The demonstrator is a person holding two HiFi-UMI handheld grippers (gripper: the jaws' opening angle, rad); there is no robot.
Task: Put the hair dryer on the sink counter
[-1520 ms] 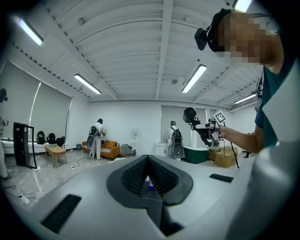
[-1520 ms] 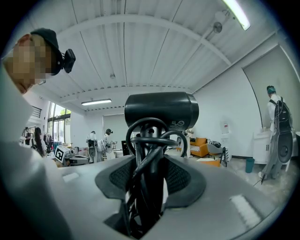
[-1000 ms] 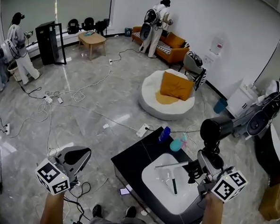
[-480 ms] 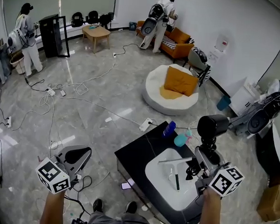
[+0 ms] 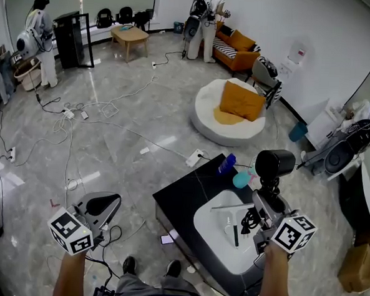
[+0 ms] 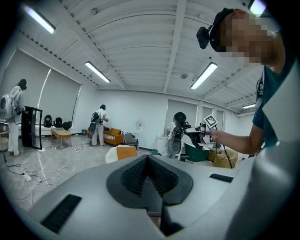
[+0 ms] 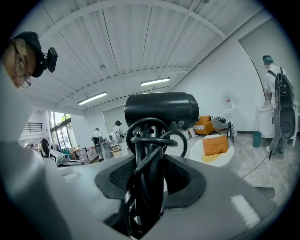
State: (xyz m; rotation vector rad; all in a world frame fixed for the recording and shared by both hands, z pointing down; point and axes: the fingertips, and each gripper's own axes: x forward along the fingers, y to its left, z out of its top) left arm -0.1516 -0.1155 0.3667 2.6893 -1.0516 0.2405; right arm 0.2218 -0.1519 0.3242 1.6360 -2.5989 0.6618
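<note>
head view: hair dryer (image 5: 274, 163) is held upright by its handle in the right gripper (image 5: 261, 204), above the black sink counter (image 5: 178, 203) beside its white basin (image 5: 217, 240) — not set down. the left gripper (image 5: 103, 206) is held well apart, over the floor (image 5: 111, 127).

left gripper view: its jaws are seen pressed together, with nothing between them.

right gripper view: the jaws are clamped on the dryer's handle and its wound cord (image 7: 151, 140).

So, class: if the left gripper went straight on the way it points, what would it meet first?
Nothing close: beyond the left gripper, the way looks free until, probably, the white round seat with the orange cushion; depth is unclear.
</note>
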